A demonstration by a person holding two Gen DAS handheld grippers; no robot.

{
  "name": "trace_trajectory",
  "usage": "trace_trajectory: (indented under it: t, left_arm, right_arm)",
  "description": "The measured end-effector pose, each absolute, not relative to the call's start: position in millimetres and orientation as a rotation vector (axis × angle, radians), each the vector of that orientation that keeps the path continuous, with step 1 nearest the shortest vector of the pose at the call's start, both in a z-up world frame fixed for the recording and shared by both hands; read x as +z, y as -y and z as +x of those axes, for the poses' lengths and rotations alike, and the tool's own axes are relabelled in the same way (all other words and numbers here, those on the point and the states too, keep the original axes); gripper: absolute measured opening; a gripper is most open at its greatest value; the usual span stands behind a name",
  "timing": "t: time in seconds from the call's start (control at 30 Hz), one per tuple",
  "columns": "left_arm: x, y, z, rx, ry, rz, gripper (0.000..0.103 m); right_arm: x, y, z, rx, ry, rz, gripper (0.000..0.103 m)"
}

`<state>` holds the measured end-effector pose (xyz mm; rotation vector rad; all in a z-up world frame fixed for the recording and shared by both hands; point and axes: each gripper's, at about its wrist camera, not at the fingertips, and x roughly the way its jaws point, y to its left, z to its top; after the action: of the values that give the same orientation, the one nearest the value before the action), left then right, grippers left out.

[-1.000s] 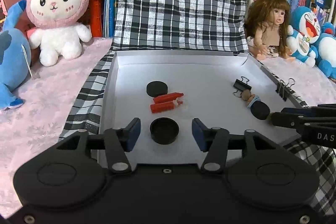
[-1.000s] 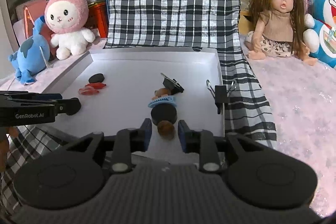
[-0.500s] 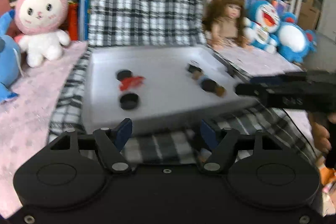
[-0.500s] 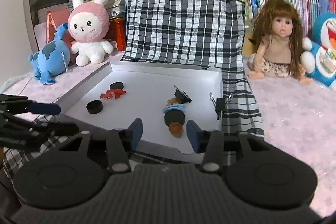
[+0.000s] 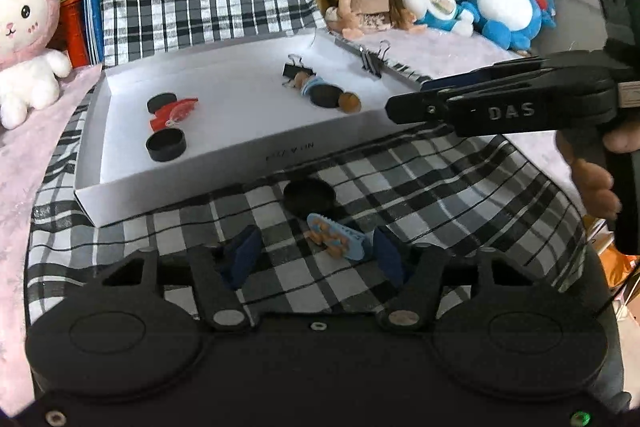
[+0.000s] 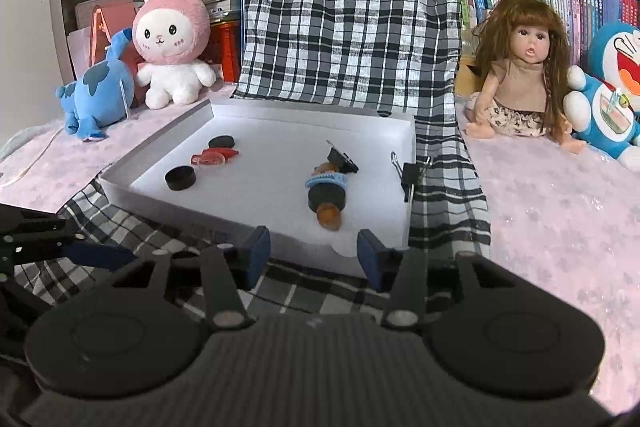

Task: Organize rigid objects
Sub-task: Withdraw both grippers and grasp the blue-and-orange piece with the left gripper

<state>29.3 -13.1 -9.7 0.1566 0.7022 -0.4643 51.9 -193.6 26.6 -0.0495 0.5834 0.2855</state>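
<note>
The shallow white cardboard tray (image 5: 192, 183) sits on a black-and-white checked cloth (image 5: 440, 179) spread over the counter.

**Sorted so far.** Two groups lie inside the tray.
- Left group: a flat black round disc (image 5: 161, 102), a pair of red plastic clips (image 5: 174, 113), and a black round cap (image 5: 165, 145). The disc and clips touch; the cap lies just beside them.
- Right group: a black binder clip (image 5: 295, 71), a small blue toothed comb piece (image 6: 326, 181), a black disc (image 5: 325, 95), and a brown round bead (image 5: 349, 101), laid in a line and touching one another.

A further black binder clip (image 5: 371, 61) is clamped on the tray's right wall.

**Left to do.** Two items lie on the cloth outside the tray, in front of its near wall: a black round disc (image 5: 308, 195) and a light-blue toothed comb with orange trim (image 5: 335, 235), near each other.

**Tongs.**
- Left tongs (image 5: 314, 255): closing. The blue comb lies between the blue pads (image 5: 244, 253) and close to the right one; the pads do not appear to press on it yet.
- Right tongs (image 6: 314, 253): released, empty, held over the cloth at the tray's near wall.

**Assessment.** The task appears mostly complete. The comb appears to be the item in hand; the loose black disc follows.
</note>
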Motion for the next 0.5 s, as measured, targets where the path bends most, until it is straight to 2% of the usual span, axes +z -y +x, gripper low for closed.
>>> trace_trajectory:
  t: [0.03,0.17,0.5]
  left_arm:
    - [-10.9,13.0,31.4,-0.460,-0.694,0.159,0.056]
    - [-11.0,15.1,34.5,-0.447,-0.681,0.162,0.036]
    - [-8.4,-7.0,37.3,-0.339,-0.688,0.146,0.036]
  right_arm:
    - [25.7,193.4,51.3,0.287,-0.587,-0.050,0.064]
    - [21.6,190.4,48.6,0.298,-0.598,-0.057,0.064]
    - [9.1,165.3,41.3,0.396,-0.623,-0.078,0.064]
